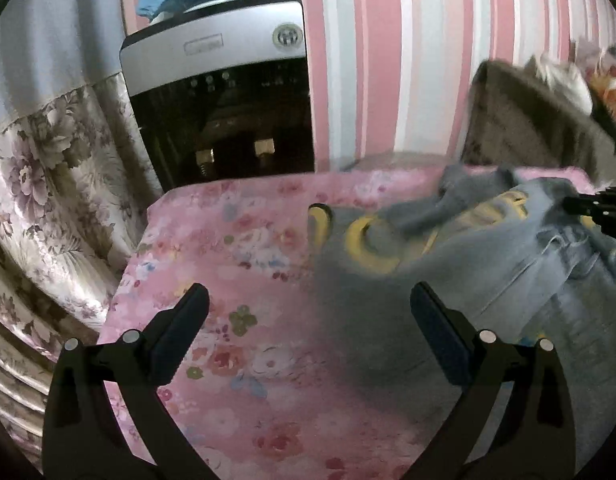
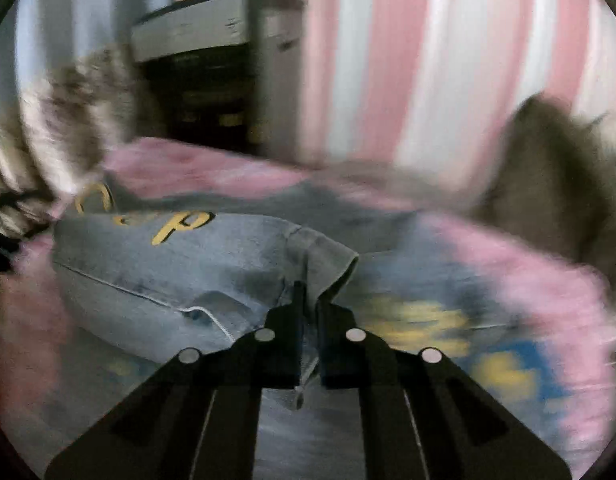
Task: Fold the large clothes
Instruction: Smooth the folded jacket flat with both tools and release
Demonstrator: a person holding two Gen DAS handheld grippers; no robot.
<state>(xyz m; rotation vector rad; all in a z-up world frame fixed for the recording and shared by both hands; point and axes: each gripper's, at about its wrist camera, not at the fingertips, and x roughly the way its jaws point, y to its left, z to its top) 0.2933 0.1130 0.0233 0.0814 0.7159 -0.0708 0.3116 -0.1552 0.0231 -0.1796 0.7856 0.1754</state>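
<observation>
now | left gripper (image 1: pixel 309 308) tips down, jaws wide, over pink bed sheet (image 1: pixel 236 248) beside one grey shirt (image 1: pixel 447 280) | right gripper (image 2: pixel 308 300) tips down, pinching shirt fold | two grippers, one shirt on sheet

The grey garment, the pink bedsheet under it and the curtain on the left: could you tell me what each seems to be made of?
Grey garment: soft matte knit, probably cotton jersey, judging by stitched seams, limp folds and yellow printed letters. Pink bedsheet: thin woven cloth with a floral print, lying flat, likely cotton or a blend. Curtain: glossy, satin-like fabric, likely synthetic, with bright highlights along its folds.
</observation>
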